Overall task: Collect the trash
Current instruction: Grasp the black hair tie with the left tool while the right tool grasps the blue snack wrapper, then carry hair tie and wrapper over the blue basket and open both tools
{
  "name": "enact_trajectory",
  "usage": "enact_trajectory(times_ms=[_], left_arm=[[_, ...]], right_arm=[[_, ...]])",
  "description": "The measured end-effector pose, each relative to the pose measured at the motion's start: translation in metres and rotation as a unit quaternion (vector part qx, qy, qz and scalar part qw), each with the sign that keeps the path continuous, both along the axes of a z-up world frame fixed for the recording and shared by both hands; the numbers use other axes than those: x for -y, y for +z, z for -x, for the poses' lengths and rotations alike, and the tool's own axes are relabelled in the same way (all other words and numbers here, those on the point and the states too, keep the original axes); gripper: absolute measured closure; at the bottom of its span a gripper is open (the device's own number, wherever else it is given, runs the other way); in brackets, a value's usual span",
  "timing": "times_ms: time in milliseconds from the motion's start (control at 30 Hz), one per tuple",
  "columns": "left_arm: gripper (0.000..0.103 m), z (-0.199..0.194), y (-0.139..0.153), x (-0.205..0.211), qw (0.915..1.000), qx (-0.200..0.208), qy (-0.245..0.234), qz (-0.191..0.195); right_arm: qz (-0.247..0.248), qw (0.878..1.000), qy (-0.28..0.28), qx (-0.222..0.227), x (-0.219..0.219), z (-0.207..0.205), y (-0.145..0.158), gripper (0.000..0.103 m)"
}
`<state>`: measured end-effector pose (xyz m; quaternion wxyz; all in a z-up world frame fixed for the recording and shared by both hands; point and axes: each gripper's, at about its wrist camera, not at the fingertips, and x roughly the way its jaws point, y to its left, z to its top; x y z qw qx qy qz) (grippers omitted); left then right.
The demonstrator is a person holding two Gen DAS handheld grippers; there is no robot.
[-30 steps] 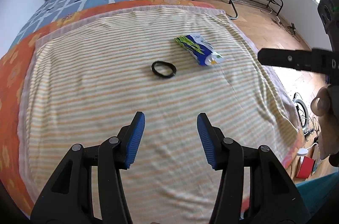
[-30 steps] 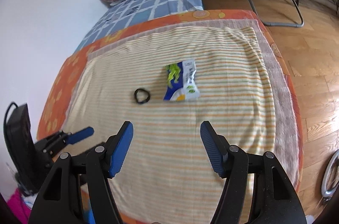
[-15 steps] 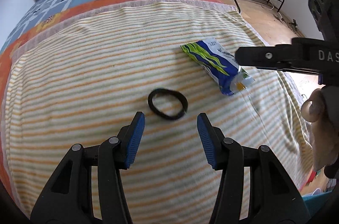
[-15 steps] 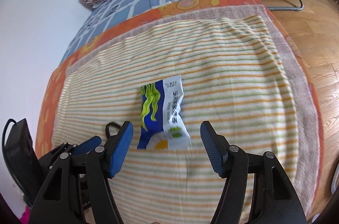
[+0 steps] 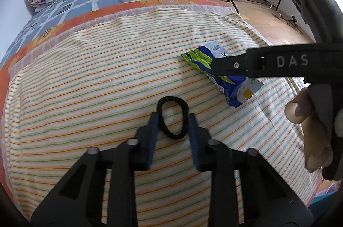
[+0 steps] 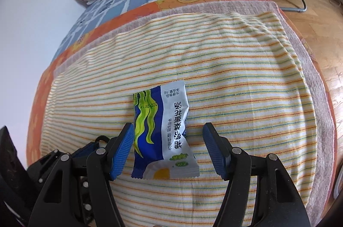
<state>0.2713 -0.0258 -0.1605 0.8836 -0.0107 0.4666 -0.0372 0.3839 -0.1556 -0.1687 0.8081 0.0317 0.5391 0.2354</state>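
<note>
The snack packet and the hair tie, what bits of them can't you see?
- Snack packet, left wrist view: its middle is hidden behind the right hand-held gripper's finger crossing in front.
- Hair tie, right wrist view: only a sliver shows behind the left hand-held gripper.
- Packet contents: wrapper is opaque in both views.

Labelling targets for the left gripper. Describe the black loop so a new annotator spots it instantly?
On the striped blanket, near its middle, left of the blue snack packet. The hair tie is a thin black elastic loop squeezed into an oval between the left gripper's blue pads: the only black ring there.
</note>
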Motion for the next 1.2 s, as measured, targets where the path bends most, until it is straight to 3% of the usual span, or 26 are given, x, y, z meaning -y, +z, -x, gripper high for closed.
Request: enact_trajectory(times_ms=[67, 333, 400, 433, 533, 867, 1200], left_arm=[[0.091, 0.001, 0.001, -0.001, 1.0000, 0.001, -0.005, 0.002], [0.096, 0.008, 0.004, -0.002, 0.9999, 0.005, -0.007, 0.009], [0.096, 0.011, 0.005, -0.002, 0.9999, 0.007, -0.006, 0.008], [0.096, 0.013, 0.007, -0.002, 0.9999, 0.008, -0.005, 0.007], [0.096, 0.019, 0.011, -0.003, 0.9999, 0.010, -0.003, 0.008], [0.096, 0.047, 0.036, -0.015, 0.9997, 0.021, 0.015, 0.006], [0.096, 0.098, 0.084, -0.019, 0.9986, 0.047, 0.026, -0.001]], right_arm=[[0.012, 1.000, 0.005, 0.008, -0.005, 0.001, -0.001, 0.038], [0.043, 0.998, 0.021, 0.039, -0.017, 0.011, -0.003, 0.038], [0.040, 0.998, 0.025, 0.044, -0.018, 0.014, -0.002, 0.048], [0.034, 0.998, 0.029, 0.043, -0.018, 0.016, -0.001, 0.061], [0.031, 0.998, 0.038, 0.046, -0.021, 0.021, 0.004, 0.081], [0.040, 0.995, 0.060, 0.076, -0.019, 0.053, 0.034, 0.085], [0.037, 0.991, 0.074, 0.102, -0.004, 0.097, 0.072, 0.085]])
